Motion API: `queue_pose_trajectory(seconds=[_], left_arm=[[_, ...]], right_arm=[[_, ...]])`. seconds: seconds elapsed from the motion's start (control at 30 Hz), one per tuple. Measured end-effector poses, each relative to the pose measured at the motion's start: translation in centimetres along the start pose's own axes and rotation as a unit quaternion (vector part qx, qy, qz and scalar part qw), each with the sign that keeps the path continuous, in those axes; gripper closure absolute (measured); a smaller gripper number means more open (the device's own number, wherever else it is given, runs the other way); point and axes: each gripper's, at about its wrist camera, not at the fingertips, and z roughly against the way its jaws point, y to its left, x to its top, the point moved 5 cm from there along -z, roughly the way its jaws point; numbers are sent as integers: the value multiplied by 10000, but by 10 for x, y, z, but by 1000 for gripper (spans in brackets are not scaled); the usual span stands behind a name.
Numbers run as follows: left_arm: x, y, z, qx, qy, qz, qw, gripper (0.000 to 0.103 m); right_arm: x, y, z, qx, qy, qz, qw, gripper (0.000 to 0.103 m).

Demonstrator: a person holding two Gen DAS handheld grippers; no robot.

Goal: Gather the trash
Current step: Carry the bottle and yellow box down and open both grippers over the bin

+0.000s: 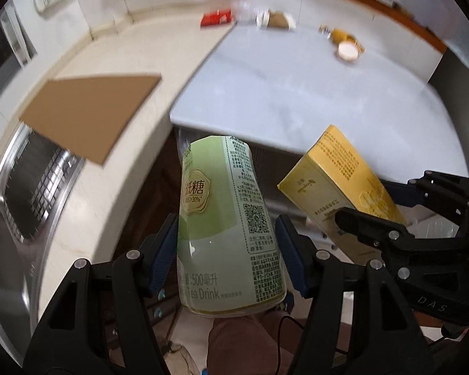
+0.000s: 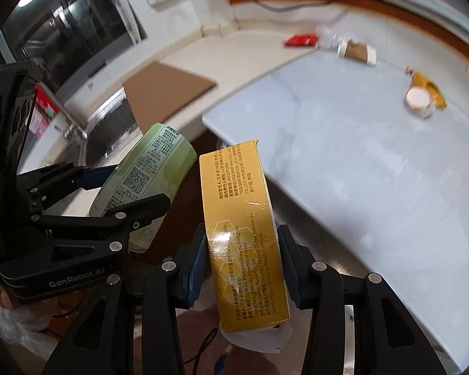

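Only the right wrist view shows a dark window point(image 2: 72, 28), while the left gripper point(image 1: 226, 250) clamps a green tea bottle point(image 1: 225, 218) and the right gripper point(image 2: 240, 262) clamps a yellow box point(image 2: 240, 218), both held off the pale table point(image 1: 297, 93).

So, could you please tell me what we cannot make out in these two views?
- Bin: in neither view.
- Bottle cap end: left view, hidden below the left claw.
- Box front face: right view, turned away.
- Far table litter, like the red packet: both views, blurred and small.
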Motion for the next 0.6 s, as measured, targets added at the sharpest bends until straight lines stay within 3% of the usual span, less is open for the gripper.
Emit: queue_pose_trajectory(seconds=[0.27,0.6], left_arm=[[-35,8,-64,15,526,-36,9986,44],[-72,22,-164,3,1034,-7,9946,44]], right_arm=[[-36,-2,-68,-112,519,-69,9986,60],[-82,-15,-183,-288,1167,-167,9926,60]])
